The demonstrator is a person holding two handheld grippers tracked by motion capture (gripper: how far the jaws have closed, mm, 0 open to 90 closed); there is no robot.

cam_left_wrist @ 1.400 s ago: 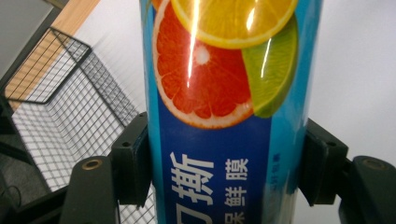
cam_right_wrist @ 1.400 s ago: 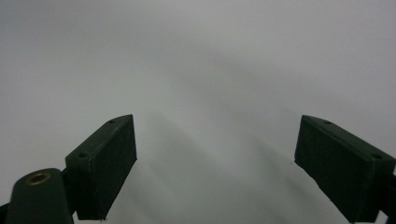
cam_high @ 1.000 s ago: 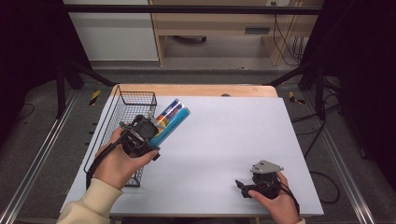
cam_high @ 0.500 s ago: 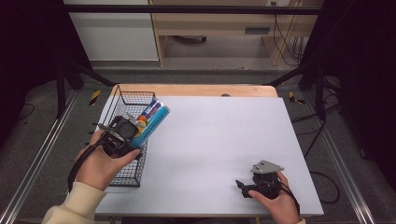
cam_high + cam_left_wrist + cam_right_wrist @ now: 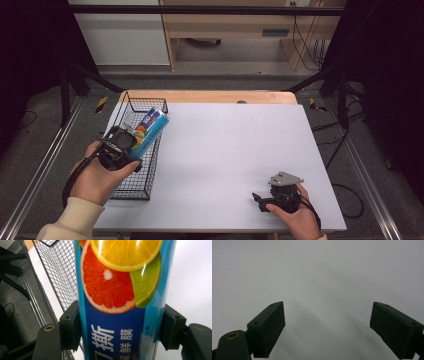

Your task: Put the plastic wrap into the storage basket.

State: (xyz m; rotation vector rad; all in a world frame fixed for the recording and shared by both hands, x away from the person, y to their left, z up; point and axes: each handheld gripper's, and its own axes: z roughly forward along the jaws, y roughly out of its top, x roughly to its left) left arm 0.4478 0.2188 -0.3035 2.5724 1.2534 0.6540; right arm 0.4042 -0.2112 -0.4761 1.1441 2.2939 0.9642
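A long blue tube (image 5: pixel 153 126) printed with orange and lime slices is clamped near its lower end in my left gripper (image 5: pixel 133 144). It slants up and away over the black wire basket (image 5: pixel 132 195) at the table's left edge. In the left gripper view the tube (image 5: pixel 117 290) fills the gap of my left gripper (image 5: pixel 120 332), both pads (image 5: pixel 71 327) pressed on its sides, the basket (image 5: pixel 57 272) mesh behind it. My right gripper (image 5: pixel 258 199) rests low at the table's front right, open, with nothing between its jaws (image 5: pixel 327 327).
The white table top (image 5: pixel 225 150) spreads between the two hands. A wooden strip (image 5: pixel 210 97) runs along its far edge. Metal rails (image 5: pixel 45 165) and dark floor lie left of the basket; a cabinet and cables stand beyond the table.
My left hand has carried the tube leftward, from the basket's right rim to over the basket. The right hand and its gripper have stayed put.
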